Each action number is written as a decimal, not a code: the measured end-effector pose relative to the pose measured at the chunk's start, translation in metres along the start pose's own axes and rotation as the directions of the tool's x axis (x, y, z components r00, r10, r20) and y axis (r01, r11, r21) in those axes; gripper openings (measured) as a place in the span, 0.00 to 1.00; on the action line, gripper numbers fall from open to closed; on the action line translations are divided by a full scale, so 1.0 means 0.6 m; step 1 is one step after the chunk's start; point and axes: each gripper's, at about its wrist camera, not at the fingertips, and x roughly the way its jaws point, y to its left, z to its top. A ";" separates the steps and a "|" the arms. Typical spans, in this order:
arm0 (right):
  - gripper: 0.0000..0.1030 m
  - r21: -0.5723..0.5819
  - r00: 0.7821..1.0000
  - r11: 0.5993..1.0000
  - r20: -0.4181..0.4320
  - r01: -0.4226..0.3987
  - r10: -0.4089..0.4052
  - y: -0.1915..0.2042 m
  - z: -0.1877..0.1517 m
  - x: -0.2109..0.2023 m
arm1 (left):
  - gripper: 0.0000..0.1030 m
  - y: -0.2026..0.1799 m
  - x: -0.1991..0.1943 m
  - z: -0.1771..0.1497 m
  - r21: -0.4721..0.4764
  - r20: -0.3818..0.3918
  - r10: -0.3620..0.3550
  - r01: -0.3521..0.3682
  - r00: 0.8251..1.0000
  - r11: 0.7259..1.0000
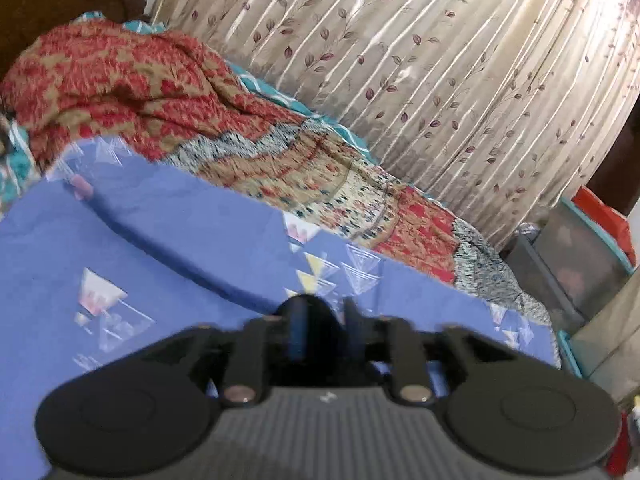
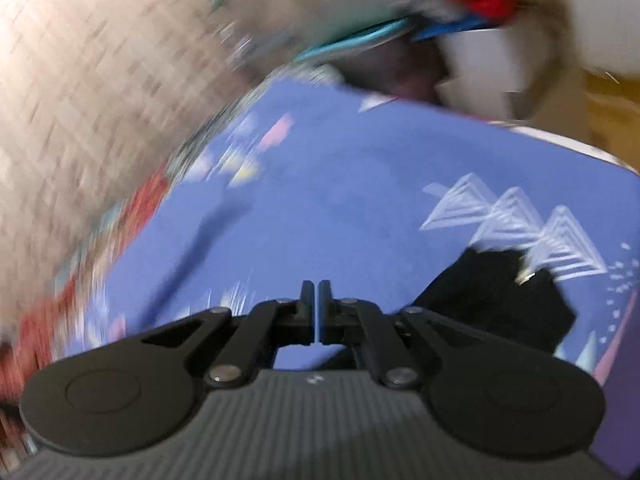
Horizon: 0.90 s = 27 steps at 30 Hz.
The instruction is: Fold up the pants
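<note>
A bed spread with a blue sheet (image 1: 168, 216) printed with pale triangles fills the lower part of both wrist views, and it is the surface everything here sits on. Nearest in the left wrist view, the left gripper (image 1: 322, 312) stands above that sheet with its two black fingers parted and only blue sheet showing in the gap; nothing is held between them. A long soft ridge in the sheet runs diagonally away from it toward the upper left. In the right wrist view, which is heavily smeared, the right gripper (image 2: 319, 300) has its fingers drawn together with only a thin slit of blue between them, and no cloth is pinched there. Just to the right of that gripper and a little beyond its linkage lies a dark black bundle of fabric, the pants (image 2: 500, 296), resting on the sheet beside a row of white triangle prints; a small pale tag or button shows at its upper edge. How neatly it is folded cannot be told. Farther back in the left view, a rumpled red and tan patterned blanket (image 1: 132, 92) lies along the far side of the bed. Behind it hangs a pleated beige curtain (image 1: 420, 60) with a leaf print.
</note>
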 end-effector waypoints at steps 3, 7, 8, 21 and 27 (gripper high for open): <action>0.08 -0.165 0.996 0.985 -0.086 -0.053 0.039 0.078 -0.050 0.034 | 0.71 -0.010 0.007 -0.069 0.096 -0.028 -0.007 0.010 1.000 0.995; 0.09 -0.272 0.970 0.949 -0.221 -0.162 0.102 0.149 -0.058 0.128 | 0.68 0.021 -0.004 -0.169 0.164 -0.121 0.014 0.006 0.993 0.986; 0.11 -0.285 0.961 0.939 -0.250 -0.191 0.120 0.158 -0.062 0.156 | 0.68 0.038 -0.008 -0.196 0.153 -0.152 0.004 0.019 0.988 0.988; 0.43 -0.178 0.861 0.922 -0.450 -0.345 0.236 0.172 -0.180 0.201 | 0.42 0.193 0.157 -0.310 -0.343 -0.423 -0.136 -0.020 0.896 0.939; 0.43 -0.006 0.886 0.984 -0.436 -0.176 0.156 0.081 -0.233 0.124 | 0.07 0.162 0.092 -0.293 -0.297 -0.338 -0.175 0.072 0.925 0.952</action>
